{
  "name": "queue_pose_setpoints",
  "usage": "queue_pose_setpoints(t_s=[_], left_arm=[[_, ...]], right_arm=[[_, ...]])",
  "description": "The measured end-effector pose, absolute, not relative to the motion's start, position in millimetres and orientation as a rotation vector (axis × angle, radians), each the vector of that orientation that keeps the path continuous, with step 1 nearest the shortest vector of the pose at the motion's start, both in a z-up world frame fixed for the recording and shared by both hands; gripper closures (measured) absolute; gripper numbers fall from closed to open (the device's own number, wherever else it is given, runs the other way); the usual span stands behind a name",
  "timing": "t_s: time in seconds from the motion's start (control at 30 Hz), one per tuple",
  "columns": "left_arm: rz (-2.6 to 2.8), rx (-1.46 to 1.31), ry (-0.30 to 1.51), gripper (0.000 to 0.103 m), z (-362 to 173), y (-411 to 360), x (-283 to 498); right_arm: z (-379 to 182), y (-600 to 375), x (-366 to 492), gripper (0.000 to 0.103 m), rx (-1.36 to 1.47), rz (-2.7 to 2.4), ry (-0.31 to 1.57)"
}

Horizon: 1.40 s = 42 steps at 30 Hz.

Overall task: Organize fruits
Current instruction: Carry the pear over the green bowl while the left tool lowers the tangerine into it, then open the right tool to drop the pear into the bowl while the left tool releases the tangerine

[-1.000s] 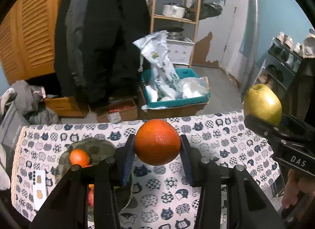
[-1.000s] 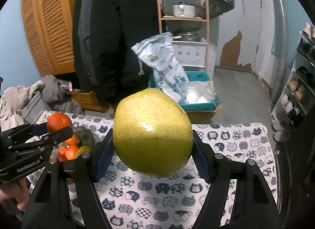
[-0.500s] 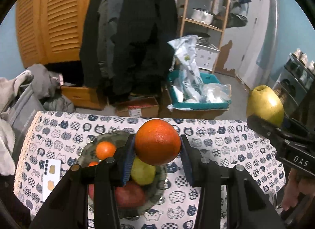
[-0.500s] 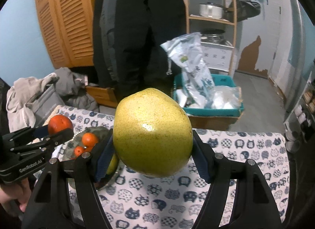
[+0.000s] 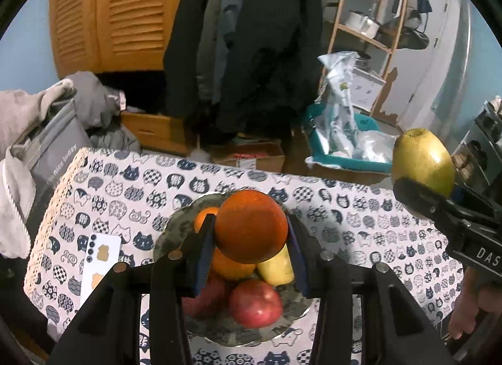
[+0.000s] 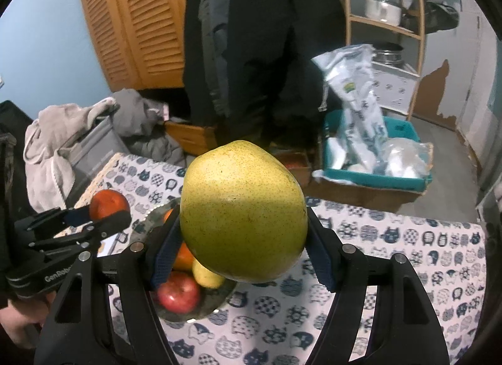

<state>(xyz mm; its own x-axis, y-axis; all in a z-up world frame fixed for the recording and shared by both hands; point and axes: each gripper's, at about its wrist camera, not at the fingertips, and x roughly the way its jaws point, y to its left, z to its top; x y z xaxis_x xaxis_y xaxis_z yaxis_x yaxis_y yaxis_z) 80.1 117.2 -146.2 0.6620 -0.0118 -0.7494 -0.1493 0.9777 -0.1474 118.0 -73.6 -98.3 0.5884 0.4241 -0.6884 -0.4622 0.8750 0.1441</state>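
Your left gripper [image 5: 251,236] has its fingers clamped on the orange [image 5: 251,226], directly above the fruit plate [image 5: 171,233] near the bench's left edge. Your right gripper [image 6: 243,245] clamps the pear [image 6: 243,211], farther right, so left goes first.

Both tongs have swung left & dipped. Left tongs [image 5: 251,239] w/ orange [image 5: 251,226] were beside the fruit plate [image 5: 175,227], now over it. Right tongs [image 6: 243,253] w/ pear [image 6: 243,211], earlier over bare counter [image 6: 408,239], now at plate's right edge.
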Motion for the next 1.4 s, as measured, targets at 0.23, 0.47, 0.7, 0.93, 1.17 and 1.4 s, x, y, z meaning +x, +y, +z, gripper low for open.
queue_pose_setpoints(t_s=[0.23,0.47,0.7,0.93,1.17,1.4], left_arm=[[0.095,-0.227,0.887,0.059,-168,135,84],[0.111,-0.250,0.929,0.059,-188,146,91],[0.119,-0.273,0.978,0.058,-207,154,97],[0.123,-0.306,1.028,0.058,-226,161,104],[0.125,-0.295,1.035,0.046,-232,159,108],[0.190,-0.279,1.035,0.039,-233,169,107]], right_arm=[[-117,-46,125,0.031,-0.071,0.543,0.822],[-135,-29,131,0.031,-0.096,0.557,0.854],[-155,-17,136,0.031,-0.114,0.568,0.895],[-172,-9,144,0.031,-0.113,0.583,0.933],[-183,-7,151,0.031,-0.103,0.585,0.961],[-194,0,159,0.031,-0.102,0.594,0.992]])
